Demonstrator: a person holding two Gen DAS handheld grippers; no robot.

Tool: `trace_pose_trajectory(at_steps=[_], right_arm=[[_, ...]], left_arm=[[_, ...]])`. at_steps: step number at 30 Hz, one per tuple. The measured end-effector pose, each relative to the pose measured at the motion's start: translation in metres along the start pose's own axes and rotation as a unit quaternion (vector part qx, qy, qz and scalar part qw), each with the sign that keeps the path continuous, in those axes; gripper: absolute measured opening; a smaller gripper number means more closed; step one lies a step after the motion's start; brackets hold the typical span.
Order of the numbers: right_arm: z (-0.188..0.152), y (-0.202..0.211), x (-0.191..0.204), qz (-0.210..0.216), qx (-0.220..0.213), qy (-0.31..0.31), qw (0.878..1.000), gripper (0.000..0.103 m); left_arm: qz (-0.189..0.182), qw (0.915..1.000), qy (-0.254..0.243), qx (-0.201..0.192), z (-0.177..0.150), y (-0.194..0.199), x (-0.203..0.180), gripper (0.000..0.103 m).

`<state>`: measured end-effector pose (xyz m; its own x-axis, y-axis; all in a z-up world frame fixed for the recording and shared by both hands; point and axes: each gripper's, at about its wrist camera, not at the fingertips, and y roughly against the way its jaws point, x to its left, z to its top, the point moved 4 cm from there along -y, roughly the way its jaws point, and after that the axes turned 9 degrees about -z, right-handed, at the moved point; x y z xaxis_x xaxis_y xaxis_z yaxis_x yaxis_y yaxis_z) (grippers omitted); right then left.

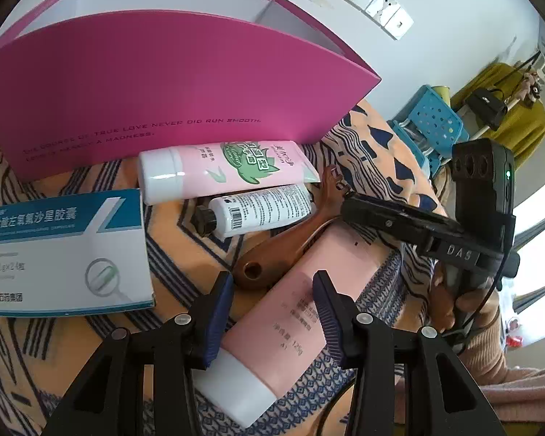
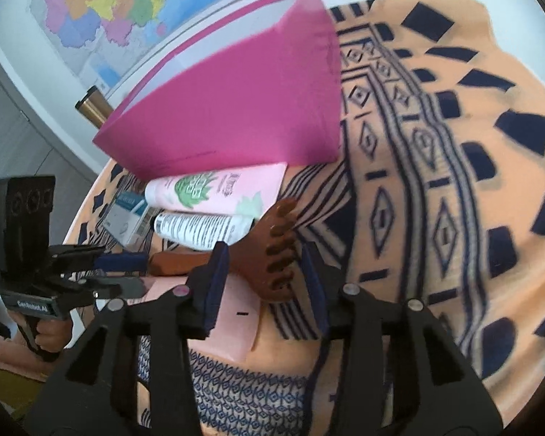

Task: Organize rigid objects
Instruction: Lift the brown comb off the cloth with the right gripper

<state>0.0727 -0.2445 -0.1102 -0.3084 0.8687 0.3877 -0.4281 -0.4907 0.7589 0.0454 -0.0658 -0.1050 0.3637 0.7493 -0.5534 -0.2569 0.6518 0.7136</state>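
Tongs on the left (image 1: 274, 312) stand parted and hold nothing, with the pale pink tube (image 1: 301, 305) lying directly under the gap, white cap nearest and crimped end farthest. Its long axis runs from near left up to far right, slanted against the line the tongs point along, so my guess is a small turn of the wrist would be wanted before closing across the body. Right tongs (image 2: 261, 283) are likewise spread and empty, poised over the toothed head of the wooden comb (image 2: 276, 250), whose handle runs off leftward toward the other hand. The left is plainly the nearer of the two to the tube; the right is nearer to the comb. Just beyond lie a small white tube (image 1: 258, 210) with a black cap, then a larger pink tube (image 1: 221, 170) with a green leaf print, and a medicine box (image 1: 65, 250) to the left. Farthest stands the open magenta box (image 1: 156, 83) on the patterned cloth (image 2: 454, 145) covering the table, the likely home for all of them.
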Motion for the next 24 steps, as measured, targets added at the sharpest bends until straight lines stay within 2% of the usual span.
trace_pose_trajectory(at_steps=[7, 15, 24], right_arm=[[0.001, 0.007, 0.002, -0.009, -0.018, -0.006, 1.000, 0.035], [0.005, 0.020, 0.011, -0.005, -0.040, -0.013, 0.999, 0.031], [0.016, 0.036, 0.017, 0.027, -0.063, -0.027, 0.997, 0.025]], left_arm=[[0.003, 0.9998, 0.021, -0.008, 0.001, -0.002, 0.001, 0.045], [-0.005, 0.9993, 0.036, -0.013, 0.002, -0.003, 0.002, 0.042], [-0.017, 0.9984, 0.039, -0.037, 0.007, 0.016, -0.004, 0.042]])
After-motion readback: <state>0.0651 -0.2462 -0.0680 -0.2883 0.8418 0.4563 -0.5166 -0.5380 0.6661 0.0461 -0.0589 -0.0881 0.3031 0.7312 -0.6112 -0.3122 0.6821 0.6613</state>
